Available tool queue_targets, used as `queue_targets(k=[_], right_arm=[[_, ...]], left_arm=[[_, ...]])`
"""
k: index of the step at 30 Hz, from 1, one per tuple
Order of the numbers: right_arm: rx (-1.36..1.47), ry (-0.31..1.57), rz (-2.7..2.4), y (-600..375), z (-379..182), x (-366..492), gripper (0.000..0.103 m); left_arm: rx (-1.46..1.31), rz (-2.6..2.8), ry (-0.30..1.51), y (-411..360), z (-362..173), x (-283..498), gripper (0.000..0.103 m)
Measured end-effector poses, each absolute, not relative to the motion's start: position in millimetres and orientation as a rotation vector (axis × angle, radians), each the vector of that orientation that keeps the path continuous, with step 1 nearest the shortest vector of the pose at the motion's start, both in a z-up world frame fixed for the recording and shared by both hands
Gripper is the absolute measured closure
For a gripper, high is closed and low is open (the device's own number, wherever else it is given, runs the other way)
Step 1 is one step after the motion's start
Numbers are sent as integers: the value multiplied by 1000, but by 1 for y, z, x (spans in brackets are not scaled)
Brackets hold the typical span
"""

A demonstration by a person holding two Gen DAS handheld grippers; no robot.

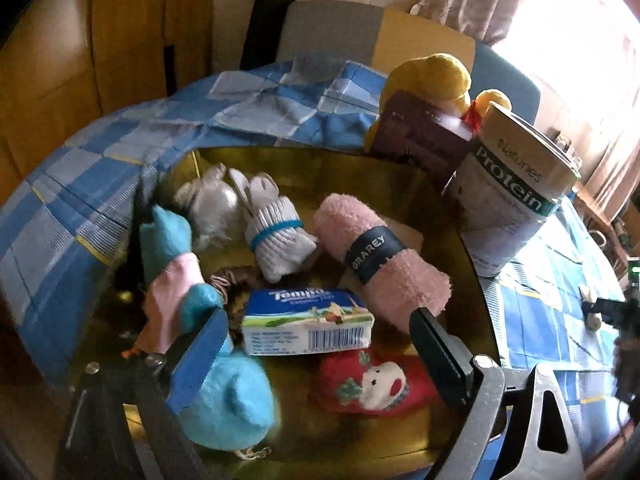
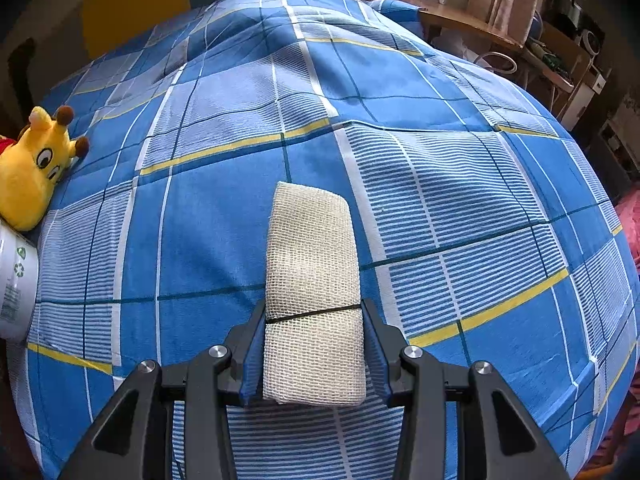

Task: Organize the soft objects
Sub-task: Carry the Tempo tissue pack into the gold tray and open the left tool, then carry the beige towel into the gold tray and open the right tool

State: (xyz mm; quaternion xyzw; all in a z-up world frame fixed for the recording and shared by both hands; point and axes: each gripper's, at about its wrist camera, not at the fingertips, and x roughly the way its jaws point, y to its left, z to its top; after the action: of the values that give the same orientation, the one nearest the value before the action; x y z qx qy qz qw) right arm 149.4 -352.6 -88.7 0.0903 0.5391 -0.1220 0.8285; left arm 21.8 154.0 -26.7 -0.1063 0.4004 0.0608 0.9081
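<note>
Left wrist view: the left tool (image 1: 320, 330) stands wide apart over a shallow yellow tray (image 1: 400, 446) with nothing pressed between its pads, though the blue and pink stuffed toy (image 1: 192, 320) lies right against its left finger. In the tray, a tissue pack (image 1: 308, 324) sits between the fingers, a red sock with a white animal on it (image 1: 374, 384) lies at the near edge, and a rolled pink towel (image 1: 380, 256) with a dark band lies just behind the pack. Further back are a white bundle with a blue rubber band (image 1: 276, 228) and a crumpled clear bag (image 1: 210, 208). A protein can (image 1: 516, 188) and a dark red box (image 1: 420, 136) stand at the tray's far right corner, a yellow plush toy (image 1: 432, 76) behind them.

Right wrist view: the right tool (image 2: 314, 356) is clamped narrowly on a folded beige gauze cloth (image 2: 312, 280) (a thin black band circles it), over the blue checked bedsheet (image 2: 460, 200). The plush toy lies at the bed's left edge.
</note>
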Motion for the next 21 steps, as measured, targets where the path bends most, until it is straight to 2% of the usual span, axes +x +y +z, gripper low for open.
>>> queue_targets(k=[8, 21], right_arm=[[219, 1158, -311, -342, -73, 185, 60], [81, 1007, -102, -210, 42, 294, 60]], left_arm=[[-117, 104, 741, 146, -3, 6, 9], [-118, 78, 737, 152, 2, -2, 9]])
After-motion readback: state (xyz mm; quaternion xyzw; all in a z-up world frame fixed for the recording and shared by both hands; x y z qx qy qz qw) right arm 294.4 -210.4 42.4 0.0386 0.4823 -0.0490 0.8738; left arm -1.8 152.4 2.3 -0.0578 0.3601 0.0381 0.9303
